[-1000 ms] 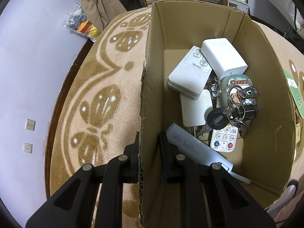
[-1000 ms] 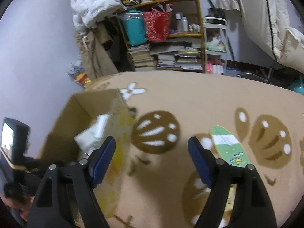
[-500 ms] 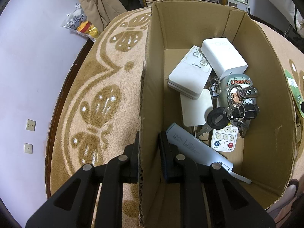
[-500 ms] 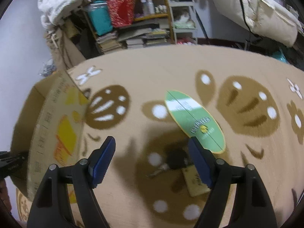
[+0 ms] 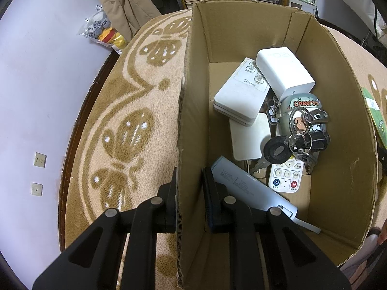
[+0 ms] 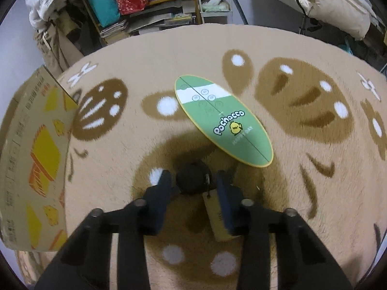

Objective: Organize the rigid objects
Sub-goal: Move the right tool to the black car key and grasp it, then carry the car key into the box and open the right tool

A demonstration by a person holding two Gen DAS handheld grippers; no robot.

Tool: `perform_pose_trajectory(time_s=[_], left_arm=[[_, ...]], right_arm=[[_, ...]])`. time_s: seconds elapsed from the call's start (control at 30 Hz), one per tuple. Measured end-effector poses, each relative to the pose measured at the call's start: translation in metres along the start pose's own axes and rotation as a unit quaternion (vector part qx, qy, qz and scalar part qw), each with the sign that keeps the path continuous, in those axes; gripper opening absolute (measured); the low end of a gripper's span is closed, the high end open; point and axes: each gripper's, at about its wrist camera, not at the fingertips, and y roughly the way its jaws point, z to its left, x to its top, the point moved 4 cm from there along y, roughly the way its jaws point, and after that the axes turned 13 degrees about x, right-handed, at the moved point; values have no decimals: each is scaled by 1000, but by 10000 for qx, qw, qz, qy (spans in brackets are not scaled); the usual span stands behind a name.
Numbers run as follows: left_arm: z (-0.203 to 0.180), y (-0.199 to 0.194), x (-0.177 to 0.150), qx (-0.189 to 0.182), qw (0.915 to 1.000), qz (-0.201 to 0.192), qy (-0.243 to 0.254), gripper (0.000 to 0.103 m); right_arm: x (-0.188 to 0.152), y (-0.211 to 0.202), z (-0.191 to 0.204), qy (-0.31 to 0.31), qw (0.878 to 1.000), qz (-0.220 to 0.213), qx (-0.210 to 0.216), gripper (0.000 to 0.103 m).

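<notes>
Where the right gripper (image 6: 192, 182) hangs low over the rug (image 6: 302, 169), a round black object (image 6: 192, 179) lies between its spread blue-padded fingers (image 6: 162, 193); motion blur and the gripper's own shadow make it hard to tell what the object is or whether either pad touches it. A tan tag or card (image 6: 217, 220) sits just behind it, half covered by the right finger. Near it, further out on the rug, lies a green oval board (image 6: 222, 120) printed "Pochacco", fully in view.

To the left stands the cardboard box (image 5: 241, 36), its far end cut off in the right wrist view. The left gripper (image 5: 189, 181) is pinching the box's near wall, one finger outside and one inside. Within the box lie a white Midea remote (image 5: 239, 94), a white block (image 5: 283, 72) resting partly on it, a white card (image 5: 249, 137) half buried beneath the remote, a bunch of keys (image 5: 300, 137) with a "Cheers" charm (image 5: 302, 102), a small remote (image 5: 286, 176) mostly covered by the keys, and a pale blue power bank (image 5: 251, 188) whose near end disappears behind the gripper. A bookshelf (image 6: 154, 7) stands beyond the rug.
</notes>
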Motion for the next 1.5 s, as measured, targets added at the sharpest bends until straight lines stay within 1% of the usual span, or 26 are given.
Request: perform_pose_trajectory(time_s=[0.03,0.1,0.13,0.2,0.23,0.27,0.53,0.67,0.83,1.0,1.17,1.33,1.5], left_arm=[[0,0,0,-4,10000,2,-3,17],[-1,0,0,-13,10000,4,-4,17],[-1,0,0,-17,10000,4,-5,17],[-1,1,0,-17,10000,5,-3,17],[-1,0,0,-19,10000,4,-6,17],[-1,0,0,-22,10000,5,-8,17],[-1,0,0,-26,10000,6,-9,17],[-1,0,0,-20,10000,1,0,17],[-1,0,-1,-22,10000,5,-2,17],[-1,1,0,-27,10000,5,-2,17],[-1,0,-1,-40,10000,11,-6,17],[-2,0,-2,-41,10000,11,-6,17],[-2,0,-1,-10,10000,8,17,17]], right_arm=[[0,1,0,-8,10000,27,14,32],[-1,1,-1,13,10000,13,26,31],[-1,0,-2,22,10000,-16,33,25],[-1,-3,-4,93,9998,-137,96,18],[0,-4,-5,136,9996,-169,155,7],[0,-5,-7,200,9994,-195,224,4],[4,-9,-1,187,9983,-306,450,4],[12,-15,10,65,9975,-430,561,3],[24,-24,26,-152,9963,-598,601,3],[40,-33,47,-300,9936,-813,731,3],[55,-48,78,-647,9888,-1006,893,3],[77,-64,116,-826,9804,-1295,1235,3],[87,-76,158,-1113,9714,-1437,1528,3]])
